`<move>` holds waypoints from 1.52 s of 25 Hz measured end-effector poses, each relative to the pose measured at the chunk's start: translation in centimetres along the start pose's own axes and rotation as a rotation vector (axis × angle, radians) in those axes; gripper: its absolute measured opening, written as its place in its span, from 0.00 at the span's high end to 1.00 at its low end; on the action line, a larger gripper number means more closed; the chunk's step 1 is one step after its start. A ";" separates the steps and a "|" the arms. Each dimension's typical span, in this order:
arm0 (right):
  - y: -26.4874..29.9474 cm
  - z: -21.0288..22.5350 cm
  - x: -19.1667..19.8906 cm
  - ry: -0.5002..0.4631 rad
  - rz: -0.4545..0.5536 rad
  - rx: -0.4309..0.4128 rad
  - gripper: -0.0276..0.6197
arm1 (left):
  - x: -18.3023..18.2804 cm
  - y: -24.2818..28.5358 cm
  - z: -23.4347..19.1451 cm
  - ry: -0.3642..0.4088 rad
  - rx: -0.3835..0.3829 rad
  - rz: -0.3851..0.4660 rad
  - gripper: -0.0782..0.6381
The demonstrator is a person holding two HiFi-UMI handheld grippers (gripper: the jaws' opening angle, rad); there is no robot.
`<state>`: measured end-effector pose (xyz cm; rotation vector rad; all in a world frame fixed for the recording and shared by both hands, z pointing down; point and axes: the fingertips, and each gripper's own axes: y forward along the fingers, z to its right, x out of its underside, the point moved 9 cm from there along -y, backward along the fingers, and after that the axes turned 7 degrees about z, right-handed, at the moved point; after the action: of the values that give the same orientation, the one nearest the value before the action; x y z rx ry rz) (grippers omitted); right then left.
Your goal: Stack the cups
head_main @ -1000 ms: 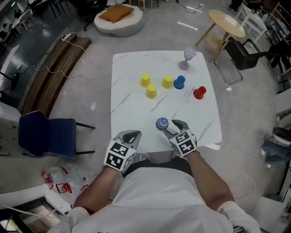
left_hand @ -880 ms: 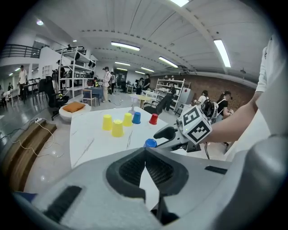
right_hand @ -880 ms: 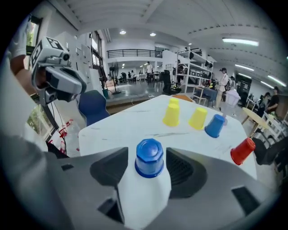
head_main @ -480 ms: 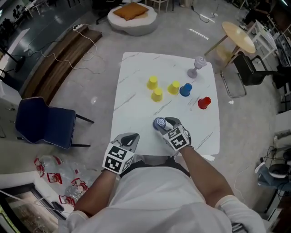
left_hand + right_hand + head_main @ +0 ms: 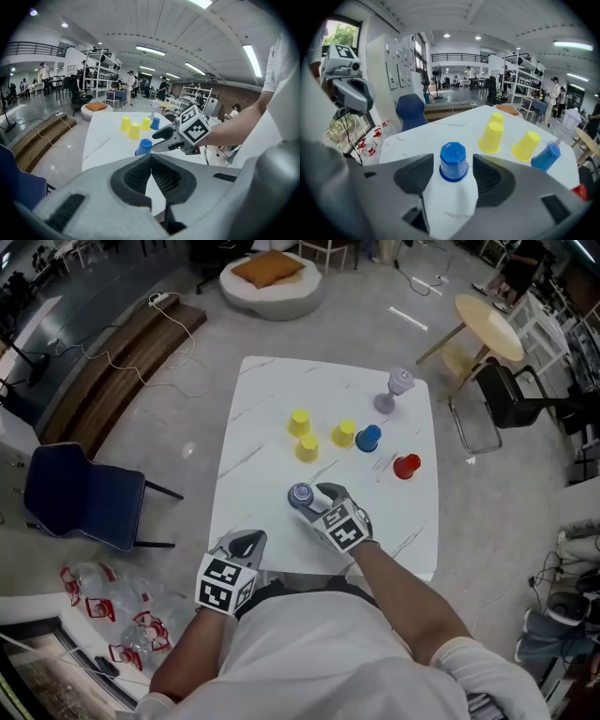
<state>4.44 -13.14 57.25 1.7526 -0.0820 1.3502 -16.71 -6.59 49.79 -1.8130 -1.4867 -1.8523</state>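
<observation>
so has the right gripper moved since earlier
Yes: the right gripper went left across the table, away from its right edge; its jaws have just been opening, the near blue cup between them.

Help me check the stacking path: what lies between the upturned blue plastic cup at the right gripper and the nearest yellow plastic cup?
Only bare white marble tabletop separates the blue plastic cup from that yellow plastic cup, per the head view.

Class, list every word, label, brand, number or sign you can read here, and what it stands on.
No text is readable.
Marker cubes: black-and-white square patterns, no letters.
Red print on the plastic bags on the floor: too small to read.
</observation>
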 end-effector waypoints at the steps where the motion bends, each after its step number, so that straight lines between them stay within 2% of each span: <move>1: -1.1 0.4 0.3 0.017 0.020 0.015 0.55 | -0.2 0.2 0.0 -0.002 -0.005 0.003 0.88; 4: -5.3 3.6 2.3 0.116 0.048 0.138 0.61 | -0.8 1.0 0.1 -0.005 -0.020 0.013 0.88; 10: -12.4 15.8 8.3 0.267 -0.021 0.504 0.64 | -1.6 2.1 0.5 0.004 -0.044 0.016 0.88; 12: -14.0 18.5 9.0 0.283 -0.029 0.571 0.64 | -1.7 2.2 0.7 0.001 -0.053 0.012 0.88; 14: -14.7 20.4 9.4 0.279 -0.042 0.597 0.63 | -1.6 2.3 0.9 -0.010 -0.061 0.004 0.88; 20: -14.0 22.6 11.0 0.292 -0.100 0.550 0.58 | -1.9 2.5 1.5 -0.028 -0.077 0.000 0.88; 25: -13.5 23.2 11.9 0.293 -0.126 0.540 0.61 | -1.8 2.7 1.5 -0.037 -0.092 -0.006 0.88; 29: -13.9 21.2 10.0 0.273 -0.057 0.508 0.62 | -1.9 3.0 1.6 -0.041 -0.094 -0.013 0.88; 31: -13.2 18.5 8.2 0.246 -0.011 0.437 0.62 | -2.0 3.3 1.5 -0.040 -0.090 -0.014 0.88; 33: -11.5 14.7 6.7 0.193 0.006 0.326 0.62 | -2.0 3.5 1.4 -0.038 -0.085 -0.015 0.88; 36: -8.4 9.2 4.5 0.081 0.004 0.169 0.62 | -2.1 3.7 1.3 -0.029 -0.076 -0.018 0.88; 38: -6.3 6.8 3.6 0.004 -0.002 0.110 0.62 | -2.1 3.7 1.2 -0.020 -0.070 -0.021 0.88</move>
<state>14.34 -12.33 56.29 1.8403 -0.0043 1.3795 -12.77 -8.60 49.75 -1.8593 -1.4706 -1.9241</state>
